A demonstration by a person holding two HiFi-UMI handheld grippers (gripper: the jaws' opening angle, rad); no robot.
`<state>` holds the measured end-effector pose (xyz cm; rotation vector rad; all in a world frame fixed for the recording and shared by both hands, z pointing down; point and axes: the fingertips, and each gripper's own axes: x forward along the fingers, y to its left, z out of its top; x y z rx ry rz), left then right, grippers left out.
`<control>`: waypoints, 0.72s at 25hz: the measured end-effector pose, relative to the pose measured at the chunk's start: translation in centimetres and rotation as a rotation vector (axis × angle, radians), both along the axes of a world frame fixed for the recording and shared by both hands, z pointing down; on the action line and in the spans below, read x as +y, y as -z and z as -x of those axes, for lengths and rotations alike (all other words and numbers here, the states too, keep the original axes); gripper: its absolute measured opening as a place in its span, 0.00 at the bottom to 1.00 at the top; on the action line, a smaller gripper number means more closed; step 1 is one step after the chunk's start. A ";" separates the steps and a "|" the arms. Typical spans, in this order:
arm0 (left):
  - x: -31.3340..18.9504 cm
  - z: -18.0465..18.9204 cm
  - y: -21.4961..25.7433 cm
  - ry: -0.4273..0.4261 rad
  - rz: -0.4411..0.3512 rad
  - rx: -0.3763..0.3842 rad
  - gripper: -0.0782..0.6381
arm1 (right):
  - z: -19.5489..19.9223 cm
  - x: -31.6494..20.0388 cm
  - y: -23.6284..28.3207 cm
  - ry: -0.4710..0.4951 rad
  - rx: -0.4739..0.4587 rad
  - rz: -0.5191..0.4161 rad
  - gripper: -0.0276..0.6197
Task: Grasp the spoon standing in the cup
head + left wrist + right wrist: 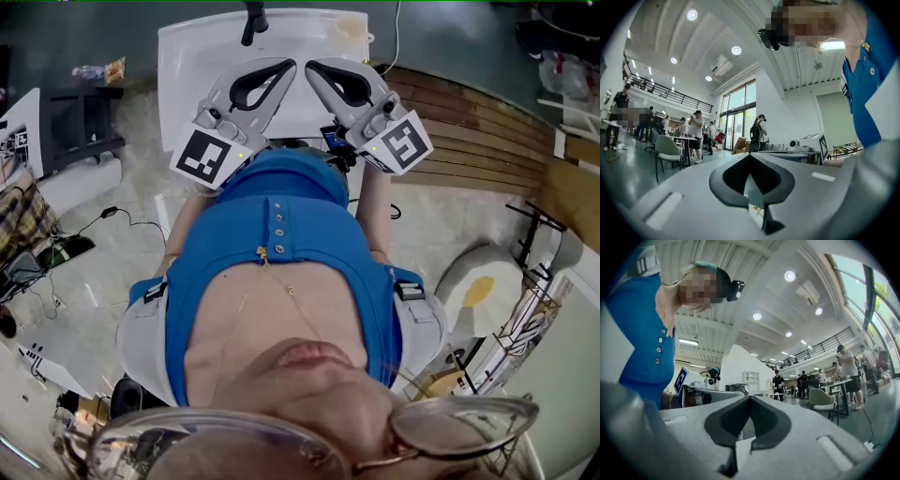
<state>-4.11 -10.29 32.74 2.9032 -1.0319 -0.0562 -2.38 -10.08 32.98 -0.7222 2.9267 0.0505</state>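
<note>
Your left gripper (287, 67) and right gripper (313, 69) are both closed on nothing, tips together, up by your chest. I can't make out spoon or cup on the far white table (187, 56); reaching blind with jaws closed risks toppling the cup

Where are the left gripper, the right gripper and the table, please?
left gripper (287, 66): head view, where its shut jaw tips meet.
right gripper (312, 66): head view, where its shut jaw tips meet.
table (187, 56): head view, bare white top.
</note>
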 end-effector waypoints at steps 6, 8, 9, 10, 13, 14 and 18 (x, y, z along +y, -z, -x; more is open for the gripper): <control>0.0 0.0 0.1 0.000 0.002 0.017 0.11 | -0.1 0.0 -0.2 -0.005 0.009 0.002 0.04; 0.0 0.0 -0.1 -0.001 0.007 0.012 0.11 | -0.3 0.0 -0.1 -0.008 0.009 0.001 0.04; 0.0 0.0 -0.1 -0.001 0.009 0.008 0.11 | -0.4 0.0 -0.1 -0.009 0.009 0.000 0.04; 0.0 0.0 0.0 -0.001 0.008 0.010 0.11 | -0.4 0.0 0.0 -0.011 0.011 -0.001 0.04; -0.1 0.0 0.3 0.002 0.000 0.022 0.11 | -0.5 0.1 0.0 -0.013 0.019 -0.001 0.04; -0.2 0.0 0.3 0.002 0.000 0.022 0.11 | -0.5 0.1 0.0 -0.014 0.021 0.000 0.04; -0.2 0.0 0.2 -0.001 0.004 0.029 0.11 | -0.4 0.2 -0.3 -0.013 0.030 0.003 0.04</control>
